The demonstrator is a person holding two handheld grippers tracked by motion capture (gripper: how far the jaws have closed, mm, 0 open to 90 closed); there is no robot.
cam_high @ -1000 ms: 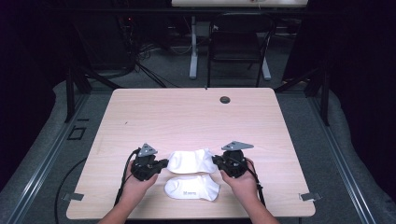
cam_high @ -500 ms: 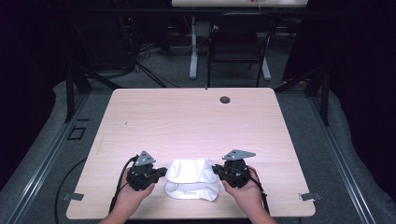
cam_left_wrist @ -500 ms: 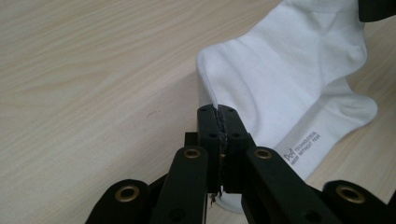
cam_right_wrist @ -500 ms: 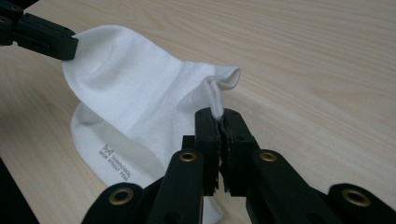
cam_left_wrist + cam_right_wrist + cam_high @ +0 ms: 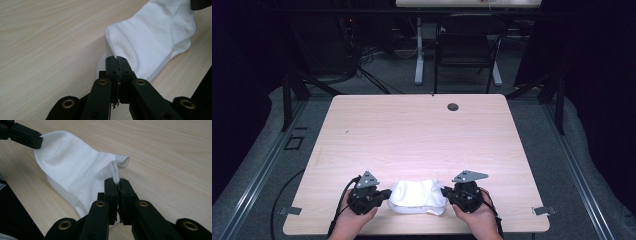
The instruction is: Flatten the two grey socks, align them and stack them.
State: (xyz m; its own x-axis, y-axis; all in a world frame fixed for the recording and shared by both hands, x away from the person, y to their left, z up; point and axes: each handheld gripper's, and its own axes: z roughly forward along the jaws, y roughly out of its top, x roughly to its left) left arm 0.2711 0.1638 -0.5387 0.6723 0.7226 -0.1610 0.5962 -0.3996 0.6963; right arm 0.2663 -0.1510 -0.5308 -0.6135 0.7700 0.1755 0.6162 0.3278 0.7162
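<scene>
A white sock [image 5: 417, 194] is stretched between my two grippers near the table's front edge. My left gripper [image 5: 385, 194] is shut on its left end, my right gripper [image 5: 445, 192] on its right end. In the left gripper view the jaws [image 5: 116, 59] pinch a fold of the sock [image 5: 155, 37]. In the right gripper view the jaws [image 5: 117, 181] pinch the cuff of the sock [image 5: 75, 167], and the left gripper [image 5: 22, 136] holds the far end. A second white sock [image 5: 63, 191] lies under the held one, mostly covered.
The wooden table [image 5: 412, 135] has a small black grommet [image 5: 453, 106] near its far edge. A dark chair [image 5: 467, 45] and a table leg [image 5: 419, 55] stand beyond it. Both hands sit close to the near edge.
Both grippers have carried the held sock toward the table's near edge, so it now lies over the second sock that was in front of it.
</scene>
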